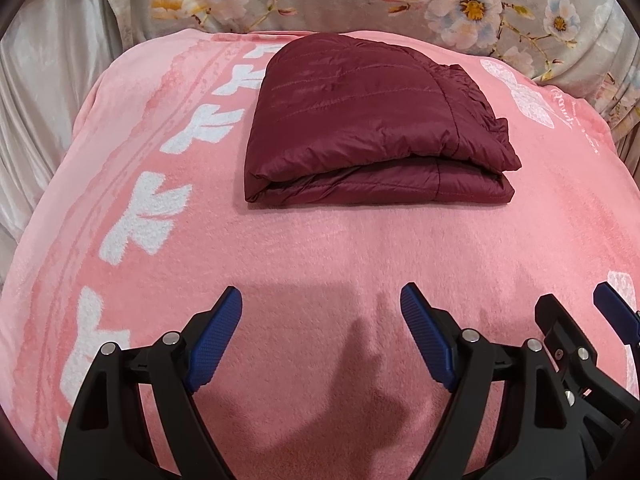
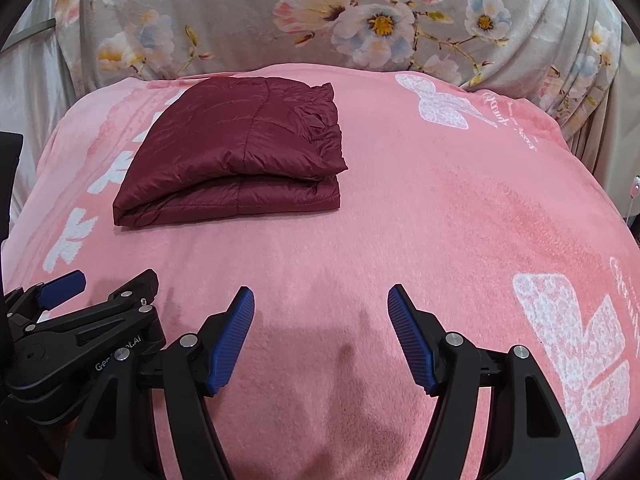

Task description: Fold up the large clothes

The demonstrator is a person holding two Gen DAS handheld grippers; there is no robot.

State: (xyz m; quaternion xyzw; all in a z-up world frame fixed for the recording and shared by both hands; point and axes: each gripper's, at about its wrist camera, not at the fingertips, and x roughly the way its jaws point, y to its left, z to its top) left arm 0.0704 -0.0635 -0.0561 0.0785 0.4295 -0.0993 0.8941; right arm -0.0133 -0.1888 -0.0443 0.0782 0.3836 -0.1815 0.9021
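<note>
A maroon quilted jacket (image 1: 368, 120) lies folded in a compact stack on the pink blanket (image 1: 320, 248); it also shows in the right wrist view (image 2: 236, 152) at upper left. My left gripper (image 1: 322, 300) is open and empty, hovering over the blanket well short of the jacket. My right gripper (image 2: 321, 300) is open and empty, beside the left one and to the right of the jacket. The right gripper shows at the right edge of the left wrist view (image 1: 580, 308), the left gripper at the lower left of the right wrist view (image 2: 108, 284).
The pink blanket with white bow prints (image 2: 568, 344) covers a raised surface. A grey floral fabric (image 2: 360, 20) hangs behind it. A pale satin cloth (image 1: 48, 100) hangs at the left. A white cable (image 2: 634, 196) shows at the right edge.
</note>
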